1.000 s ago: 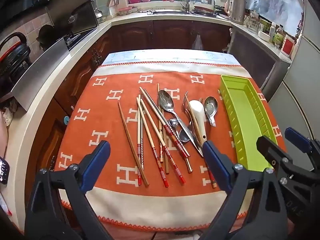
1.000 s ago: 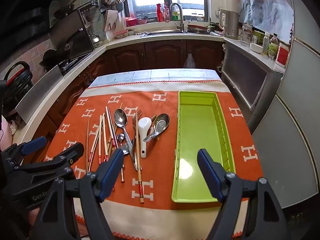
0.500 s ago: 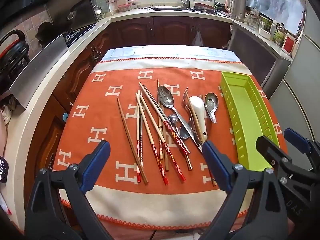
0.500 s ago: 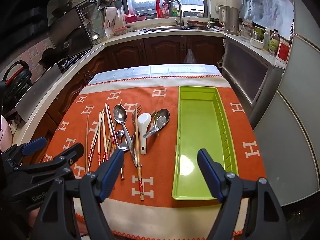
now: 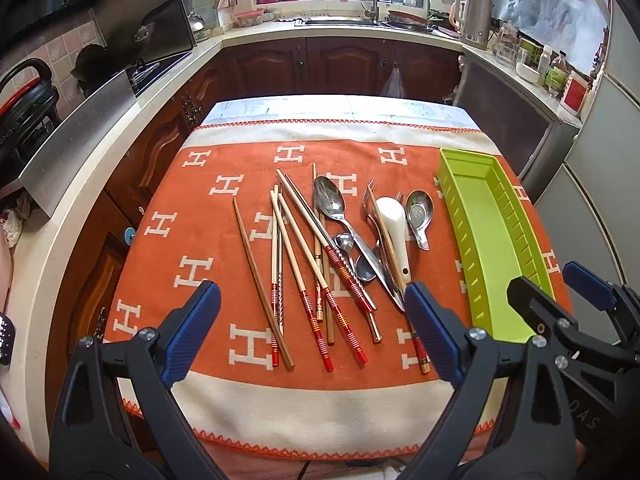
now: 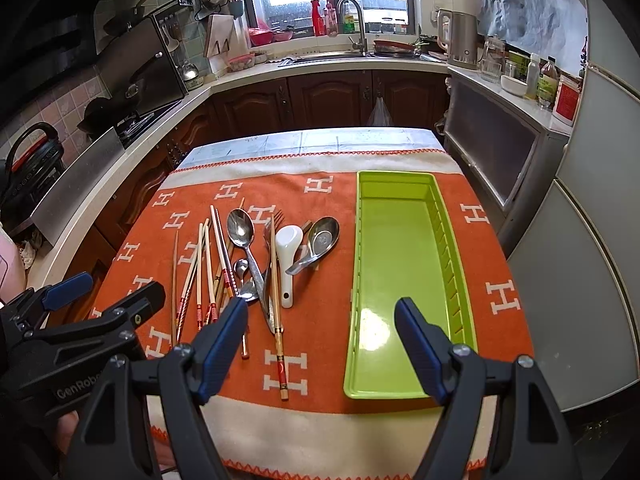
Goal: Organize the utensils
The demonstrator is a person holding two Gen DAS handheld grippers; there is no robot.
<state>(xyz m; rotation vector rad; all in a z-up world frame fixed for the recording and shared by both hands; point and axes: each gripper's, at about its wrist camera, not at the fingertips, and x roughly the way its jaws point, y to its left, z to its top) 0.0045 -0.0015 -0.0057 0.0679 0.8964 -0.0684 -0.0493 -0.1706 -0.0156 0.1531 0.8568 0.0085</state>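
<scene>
A heap of utensils lies on the orange cloth [image 5: 192,240]: several red-tipped chopsticks [image 5: 304,276], a large steel spoon [image 5: 330,202], a white ceramic spoon [image 5: 394,220], a short steel spoon [image 5: 419,214] and a fork [image 5: 370,200]. An empty lime-green tray [image 5: 492,236] stands to their right. My left gripper [image 5: 312,336] hovers open above the near ends of the chopsticks. My right gripper [image 6: 320,340] is open over the gap between the heap and the green tray [image 6: 400,256], holding nothing. In the right wrist view the chopsticks [image 6: 204,264] and white spoon [image 6: 289,256] lie left of the tray.
The cloth covers a small table [image 5: 340,106] in a kitchen. Dark wooden cabinets [image 5: 344,66] ring it at the back and left, a fridge [image 6: 592,216] stands close on the right. The countertop [image 5: 60,216] on the left carries a stove and pots.
Both views have shifted slightly, with the table sitting a little lower and nearer in frame. Both grippers stay open and the utensils and tray have not moved.
</scene>
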